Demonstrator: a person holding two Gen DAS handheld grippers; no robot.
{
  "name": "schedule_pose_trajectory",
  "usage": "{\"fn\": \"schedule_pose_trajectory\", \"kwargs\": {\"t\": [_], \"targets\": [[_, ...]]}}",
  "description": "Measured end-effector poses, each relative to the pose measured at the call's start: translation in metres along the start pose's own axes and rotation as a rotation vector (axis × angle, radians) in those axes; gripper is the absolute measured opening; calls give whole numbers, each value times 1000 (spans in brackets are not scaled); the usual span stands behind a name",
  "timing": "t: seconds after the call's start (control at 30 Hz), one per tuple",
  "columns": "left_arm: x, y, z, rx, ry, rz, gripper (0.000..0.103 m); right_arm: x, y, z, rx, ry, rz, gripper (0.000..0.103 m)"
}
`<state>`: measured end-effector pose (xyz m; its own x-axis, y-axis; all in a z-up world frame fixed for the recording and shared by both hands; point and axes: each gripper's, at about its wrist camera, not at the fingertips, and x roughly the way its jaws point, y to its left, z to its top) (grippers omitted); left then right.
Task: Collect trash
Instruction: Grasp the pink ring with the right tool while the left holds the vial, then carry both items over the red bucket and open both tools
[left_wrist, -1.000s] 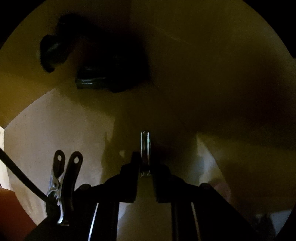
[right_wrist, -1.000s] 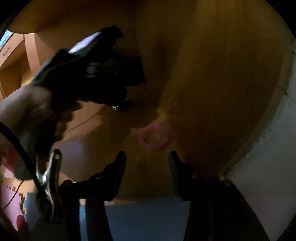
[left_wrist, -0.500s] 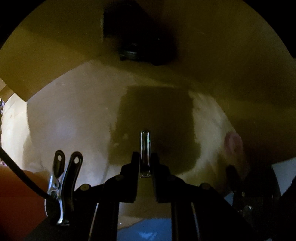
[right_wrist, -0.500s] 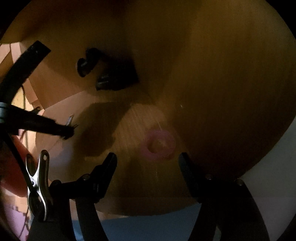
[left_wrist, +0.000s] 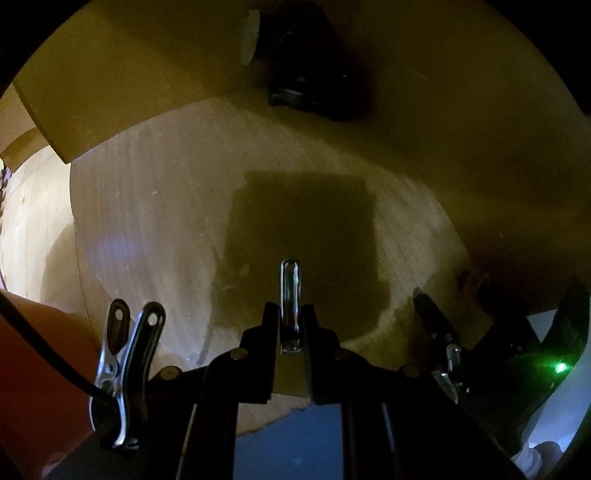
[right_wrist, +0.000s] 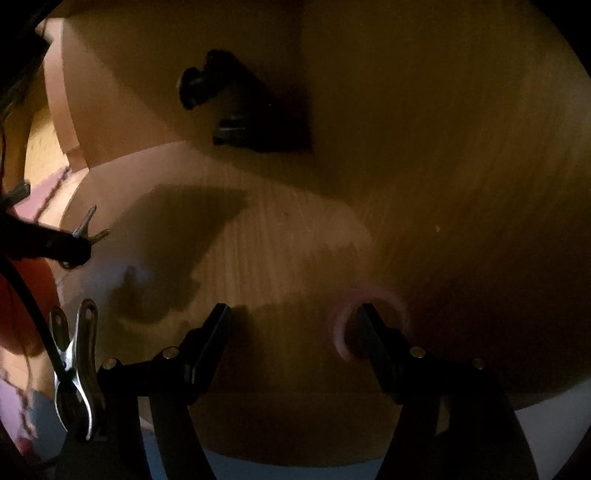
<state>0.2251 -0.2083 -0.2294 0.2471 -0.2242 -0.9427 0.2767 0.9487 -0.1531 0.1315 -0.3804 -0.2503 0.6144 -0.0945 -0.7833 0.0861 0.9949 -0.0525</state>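
A pink ring (right_wrist: 341, 323) lies flat on the wooden board (right_wrist: 280, 258) in the dim corner where it meets a wooden wall. My right gripper (right_wrist: 291, 319) hangs open just above it, jaws wide. Its right fingertip (right_wrist: 369, 325) sits over the ring's hole and its left fingertip is well off to the ring's left. My left gripper (left_wrist: 290, 314) is shut on a thin, shiny clear piece (left_wrist: 290, 288) that sticks up between its pads. It hovers over the same board (left_wrist: 155, 229), left of the right gripper.
A black fitting (right_wrist: 240, 110) (left_wrist: 306, 85) sits in the far corner where the wooden walls meet. A finger of my right gripper (left_wrist: 430, 314) shows at the right of the left wrist view. Blue floor (left_wrist: 295, 443) lies below the board's near edge.
My right jaws stand wider and have closed in on the pink ring, one fingertip now over its hole. My left gripper, still shut on the clear piece, has drawn away to the left.
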Motion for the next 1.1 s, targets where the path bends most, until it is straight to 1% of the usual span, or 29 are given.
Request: {"fn": "schedule_pose_trajectory", "kwargs": {"t": [0.1,0.2,0.23,0.27,0.3,0.33,0.37,0.43,0.53,0.57,0.63,0.87,1.0,1.1], "targets": [[-2,2,-4,-7,1,3,13,-2,-5,4,24,15,41,71],[-4,5,-6,-16,2,3,13,-15,-2,-1,30,21,116,63],[4,3,-4,-17,4,2,13,-18,1,-2,17,21,132,55],[2,4,-5,-17,5,1,13,-18,3,-2,2,19,139,43],[0,4,-7,-14,5,0,13,-19,6,-3,-13,16,142,35],[-3,4,-8,-10,4,-1,13,-17,12,-4,-21,14,144,22],[-6,4,-9,-7,1,-1,13,-14,19,-4,-28,14,151,14],[-7,3,-10,-2,-3,-6,13,-16,18,-6,-24,15,174,13],[-15,4,-14,4,-15,-9,13,-23,18,-9,-26,-7,191,9],[-18,6,-15,1,-16,-10,13,-18,22,-7,-29,-14,195,9],[-25,9,-20,-8,-18,-15,13,-24,25,-7,-42,-31,219,9],[-54,21,-28,-49,-30,-33,13,-59,40,4,-161,-78,308,9],[-76,28,-34,-61,-54,-25,13,-86,48,12,-238,-96,362,9],[-99,33,-39,-68,-87,-18,13,-104,56,20,-296,-110,399,9]]}}
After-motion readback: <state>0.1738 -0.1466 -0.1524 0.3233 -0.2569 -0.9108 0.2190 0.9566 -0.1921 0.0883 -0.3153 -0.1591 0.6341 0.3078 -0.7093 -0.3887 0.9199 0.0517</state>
